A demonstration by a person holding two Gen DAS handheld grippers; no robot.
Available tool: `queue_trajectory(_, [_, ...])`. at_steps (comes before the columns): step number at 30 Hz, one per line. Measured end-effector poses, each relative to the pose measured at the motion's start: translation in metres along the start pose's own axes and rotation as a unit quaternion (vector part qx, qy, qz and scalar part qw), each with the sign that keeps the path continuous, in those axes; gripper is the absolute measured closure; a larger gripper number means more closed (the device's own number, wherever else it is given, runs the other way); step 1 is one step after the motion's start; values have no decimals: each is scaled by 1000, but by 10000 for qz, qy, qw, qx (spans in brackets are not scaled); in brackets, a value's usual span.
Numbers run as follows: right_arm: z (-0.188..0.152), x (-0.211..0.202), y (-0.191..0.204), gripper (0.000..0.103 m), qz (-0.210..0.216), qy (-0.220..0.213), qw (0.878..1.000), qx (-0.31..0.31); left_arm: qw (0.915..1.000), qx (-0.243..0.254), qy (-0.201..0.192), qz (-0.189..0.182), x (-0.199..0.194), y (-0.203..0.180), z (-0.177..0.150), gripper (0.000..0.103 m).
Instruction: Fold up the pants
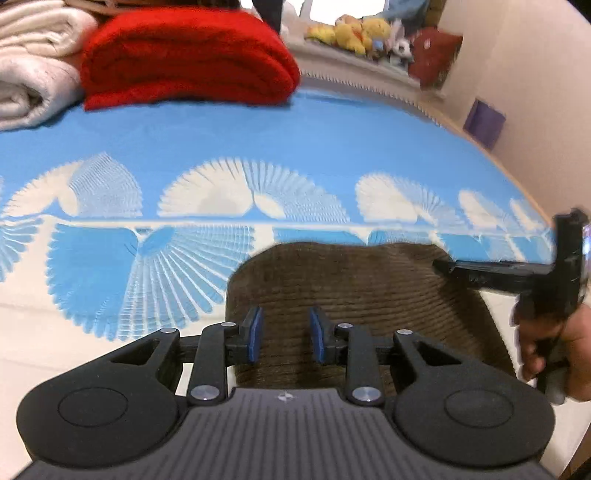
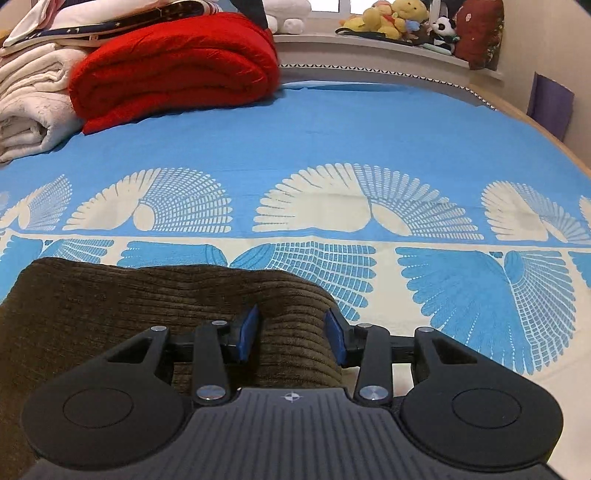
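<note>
Spread over the whole bed, from near to far: a blue bed sheet (image 2: 332,140) with big white fan shapes.

Lying on the near part of that sheet: brown corduroy pants (image 2: 110,302), soft and ribbed, with a rounded folded edge on the far side. In the left wrist view, right in the middle and near. In the right wrist view, near and to the left.

Far away on the left: a thick red blanket (image 2: 173,62), folded up. Just beside it, further left: a pile of folded white blankets (image 2: 33,110), touching the red one.

Down low over the pants: the left gripper (image 1: 286,334), blue pads a little way apart, brown cloth showing in the gap. Cannot tell if the pads press on the cloth or just hang over it.

At the right edge of the pants: the right gripper (image 2: 291,334), blue pads wider apart, pinching a fat hump of the pants that fills the gap from pad to pad.

At the right side of the left wrist view: a hand (image 1: 546,347) wrapped round a black handle, with one black finger of the right gripper reaching to the far right corner of the pants.

Far off on a ledge: a bunch of plush toys (image 2: 391,18), yellow ones and a little panda.

By the right wall: a small purple thing (image 2: 550,107), too blurry to name.
</note>
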State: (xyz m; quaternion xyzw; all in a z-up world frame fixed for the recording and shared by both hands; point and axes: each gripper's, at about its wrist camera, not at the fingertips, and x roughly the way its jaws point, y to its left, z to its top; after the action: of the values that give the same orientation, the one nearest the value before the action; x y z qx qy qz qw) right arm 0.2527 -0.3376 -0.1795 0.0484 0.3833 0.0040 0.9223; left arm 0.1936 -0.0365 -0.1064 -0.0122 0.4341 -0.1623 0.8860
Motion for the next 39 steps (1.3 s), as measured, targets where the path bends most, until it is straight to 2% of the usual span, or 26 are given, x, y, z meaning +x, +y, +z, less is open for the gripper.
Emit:
queue_trajectory(2, [-1,-6,0,61,-15,1,10000,-2,9982,196,479,302,32,4,-8,73])
queue_trajectory(4, [-3,-8,-1,60,43,-2,10000,14,9985,-86,465,269,32,8,-2,74])
queue_trajectory(8, [-3,-19,-3,62,46,-147,9998,138,9991,-339,-189,146,6,9,12,77])
queue_trajectory(9, [-2,-26,-5,68,54,-293,9993,209,9992,-349,-122,130,10,11,11,77])
queue_trajectory(11, [-3,-33,-8,69,-233,-577,9980,107,9976,-272,529,358,35,13,2,76])
queue_trajectory(13, [-10,-18,-15,69,-494,-108,9987,17,9979,-133,425,478,28,7,4,74])
queue_trajectory(15, [-10,-18,-24,69,-701,47,9975,114,9982,-141,310,498,10,2,11,74])
queue_trajectory(17, [-4,-35,-33,71,-577,-137,9971,479,9996,34,-85,285,-16,-7,15,74])
queue_trajectory(19, [3,-63,-31,70,-322,-551,9969,460,9994,270,-203,46,-27,-14,12,72])
queue_trajectory(20, [5,-80,-24,70,-177,-749,9966,291,9993,357,-81,-20,-23,-16,8,71])
queue_trajectory(21, [2,-91,-18,68,61,-865,9962,125,9985,440,316,-2,-9,-16,0,69])
queue_trajectory(22, [-3,-93,-13,63,313,-820,9961,-39,9954,507,798,130,7,-15,-9,68])
queue_trajectory(23, [-13,-84,-6,52,470,-364,9975,-369,9933,614,940,283,13,-14,-20,66])
queue_trajectory(24, [-26,-67,1,50,370,346,9961,-723,9931,731,836,374,7,-19,-20,67])
queue_trajectory(25, [-42,-60,2,50,271,720,9929,-910,9926,831,755,464,-6,-27,-15,66])
queue_trajectory(26, [-49,-68,2,50,189,608,9941,-882,9941,841,538,418,-23,-32,-12,64])
queue_trajectory(27, [-50,-81,3,50,82,465,9958,-787,9956,824,338,283,-35,-35,-13,53])
queue_trajectory(28, [-48,-93,4,51,123,328,9969,-698,9964,806,219,120,-45,-37,-16,42])
queue_trajectory(29, [-48,-109,4,51,284,81,9977,-613,9964,808,249,2,-47,-38,-20,40])
queue_trajectory(31, [-60,-122,9,43,344,54,9964,-768,9887,999,1093,219,-23,-41,-41,37])
queue_trajectory(32, [-74,-111,14,37,170,629,9923,-1057,9801,1174,1501,554,-12,-42,-55,30])
queue_trajectory(33, [-91,-101,16,38,27,1231,9837,-1311,9787,1218,1499,696,-15,-45,-63,28])
queue_trajectory(34, [-99,-107,15,38,27,1149,9852,-1275,9809,1170,1342,785,-25,-48,-65,28])
queue_trajectory(36, [-93,-137,10,39,-65,709,9949,-714,9872,1086,880,771,-55,-55,-70,28])
queue_trajectory(38, [-91,-176,5,38,277,28,9992,-282,9913,1095,253,690,-93,-66,-74,23])
queue_trajectory(39, [-94,-199,6,32,358,-346,9986,-178,9915,1106,-46,688,-111,-72,-77,18])
